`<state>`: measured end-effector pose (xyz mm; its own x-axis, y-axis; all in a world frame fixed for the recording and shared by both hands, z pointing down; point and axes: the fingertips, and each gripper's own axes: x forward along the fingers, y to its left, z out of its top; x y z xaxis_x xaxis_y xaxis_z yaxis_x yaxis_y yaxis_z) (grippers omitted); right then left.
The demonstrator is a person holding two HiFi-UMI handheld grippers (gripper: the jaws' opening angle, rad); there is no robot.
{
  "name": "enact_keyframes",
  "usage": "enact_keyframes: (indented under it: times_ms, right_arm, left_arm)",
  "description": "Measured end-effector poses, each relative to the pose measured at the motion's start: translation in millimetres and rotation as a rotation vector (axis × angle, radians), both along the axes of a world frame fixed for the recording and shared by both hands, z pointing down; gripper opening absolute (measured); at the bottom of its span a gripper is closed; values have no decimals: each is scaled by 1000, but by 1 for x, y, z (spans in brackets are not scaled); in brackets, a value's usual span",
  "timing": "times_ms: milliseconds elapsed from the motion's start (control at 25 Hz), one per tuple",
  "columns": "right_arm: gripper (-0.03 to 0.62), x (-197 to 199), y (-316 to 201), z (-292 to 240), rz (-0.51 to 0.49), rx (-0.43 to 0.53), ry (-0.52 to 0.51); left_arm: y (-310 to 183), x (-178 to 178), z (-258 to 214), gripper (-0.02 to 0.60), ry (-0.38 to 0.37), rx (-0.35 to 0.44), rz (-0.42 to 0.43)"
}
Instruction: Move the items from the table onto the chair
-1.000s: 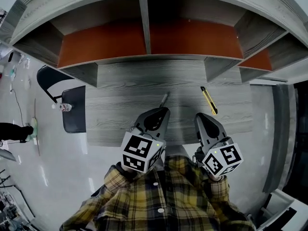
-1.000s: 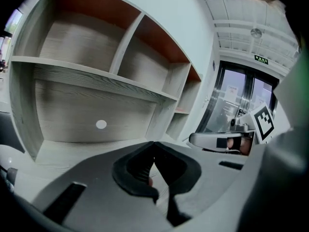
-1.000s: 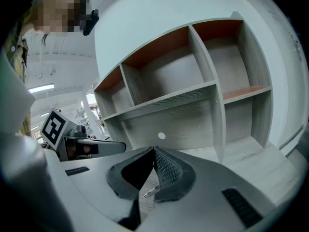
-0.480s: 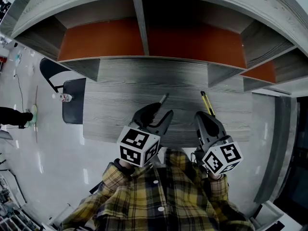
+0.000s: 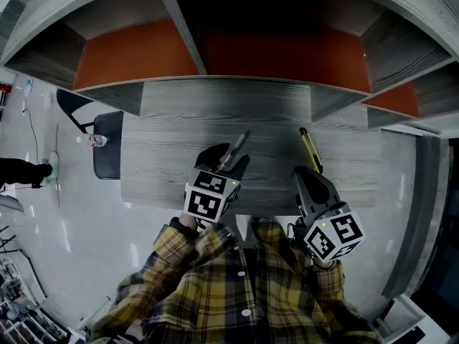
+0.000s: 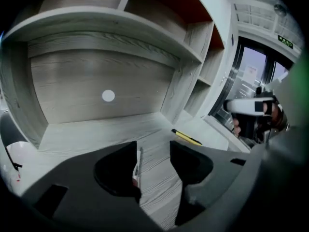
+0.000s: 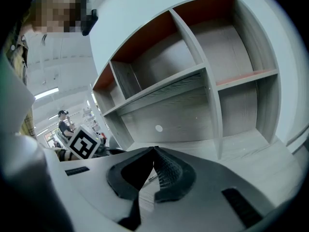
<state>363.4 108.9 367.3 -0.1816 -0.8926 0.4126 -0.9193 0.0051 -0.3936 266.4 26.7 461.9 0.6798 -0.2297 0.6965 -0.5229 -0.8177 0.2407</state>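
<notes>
Things on bench: two, both lying on the grey wood-grain bench.
Slim grey pen-like tool: one, frame centre.
Yellow-and-black utility knife: one, right of centre.
Left tongs: wide, just been opening; the tool lies between them, ungripped.
Right tongs: closed, empty, lower right.
Black chair: one, left.

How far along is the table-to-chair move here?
Done: possibly one small item by the chair. In hand: nothing held; the left tool, jaws just opened, straddles the grey pen. Left: that pen and the yellow knife, both on the table.
</notes>
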Motion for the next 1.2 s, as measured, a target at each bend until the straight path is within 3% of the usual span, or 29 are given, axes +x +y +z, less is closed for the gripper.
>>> enact_keyframes:
  times_ms: [400,680,920,1200]
  right_arm:
    - [18,3,19,33,11,-72,-60]
    - [18,10,26,42,33,-81,-80]
    - [18,14,27,42,39,-72,-84]
    - [18,14,21,36,16,-52,-83]
  left_arm:
    - [-3,-4,97,215,-220,-92,90]
    - [4,-15,135,209,-321,-128,104]
    - [4,-24,148,63,-406,-102,86]
    - [-1,-22,142,57,-392,-118,48]
